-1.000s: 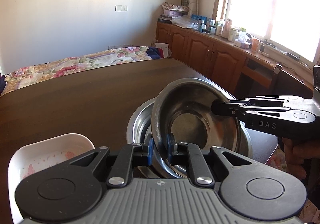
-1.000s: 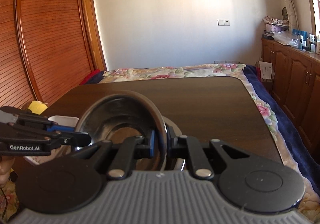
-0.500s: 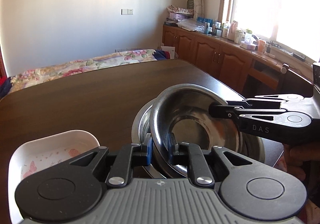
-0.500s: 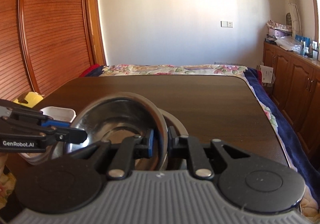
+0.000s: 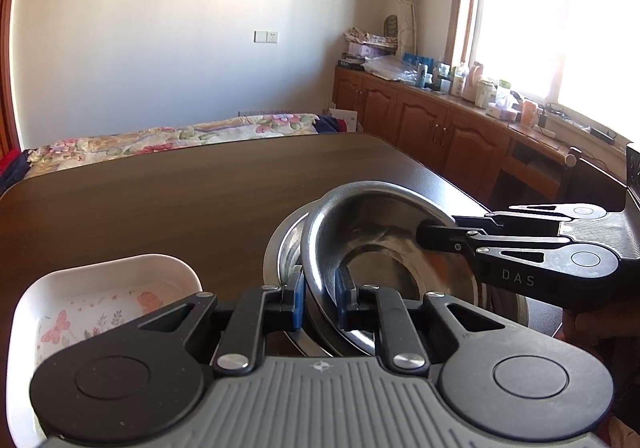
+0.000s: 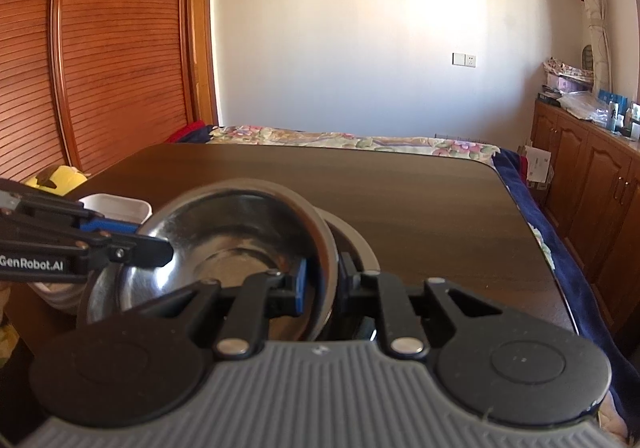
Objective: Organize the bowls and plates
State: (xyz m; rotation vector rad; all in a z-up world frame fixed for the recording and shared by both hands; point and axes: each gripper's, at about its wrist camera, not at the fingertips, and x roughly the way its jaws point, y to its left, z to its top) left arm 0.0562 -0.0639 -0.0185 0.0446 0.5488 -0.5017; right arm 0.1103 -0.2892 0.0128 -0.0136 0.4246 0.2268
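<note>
Both grippers, left gripper (image 5: 319, 304) and right gripper (image 6: 322, 290), pinch steel bowl (image 5: 384, 248) rim at nine and three o'clock; right's jaws have just been easing; I judge nesting into lower bowl (image 5: 286, 244) apparently near done; white dish (image 5: 108, 288) remains.

The left camera sat on its own gripper, low and very close behind the fingers. It looked forward and a bit down over the table (image 5: 168, 199), toward the window (image 5: 560, 27) at 2 o'clock. The right camera sat the same way on the other gripper and faced the wooden doors (image 6: 100, 47) at 10 o'clock. Both saw the same steel bowl (image 5: 384, 232) (image 6: 240, 224), the white dish (image 5: 108, 288) (image 6: 116, 205), the bed (image 5: 168, 135) (image 6: 340, 137), and each other's gripper.
</note>
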